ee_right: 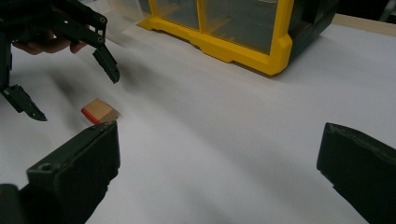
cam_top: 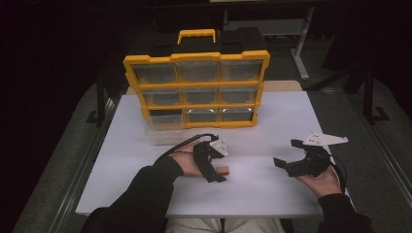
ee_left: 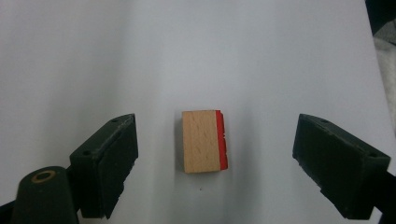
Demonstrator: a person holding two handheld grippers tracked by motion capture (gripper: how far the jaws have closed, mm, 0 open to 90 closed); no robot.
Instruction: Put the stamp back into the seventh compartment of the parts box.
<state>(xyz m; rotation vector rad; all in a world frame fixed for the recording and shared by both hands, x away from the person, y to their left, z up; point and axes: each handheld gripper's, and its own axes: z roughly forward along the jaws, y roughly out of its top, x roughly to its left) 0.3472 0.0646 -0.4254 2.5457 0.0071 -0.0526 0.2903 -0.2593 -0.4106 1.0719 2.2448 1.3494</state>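
A small wooden block [cam_top: 224, 170] with one red face lies flat on the white table [cam_top: 272, 116], front centre. My left gripper [cam_top: 216, 164] is over it, pointing down, and its jaws stand open on either side. In the left gripper view the block [ee_left: 201, 141] lies midway between the two black pads [ee_left: 112, 161] with a clear gap on each side. My right gripper [cam_top: 285, 153] is held open to the right, well apart from the block, with nothing between its jaws. The right gripper view shows the block [ee_right: 99, 110] and the left gripper [ee_right: 74, 95] at the far left.
A yellow parts organizer [cam_top: 197, 85] with clear drawers stands upright at the back of the table, and appears again in the right gripper view [ee_right: 233, 32]. A clear drawer [cam_top: 164, 130] sits on the table in front of its lower left corner. The table edges drop to a dark floor.
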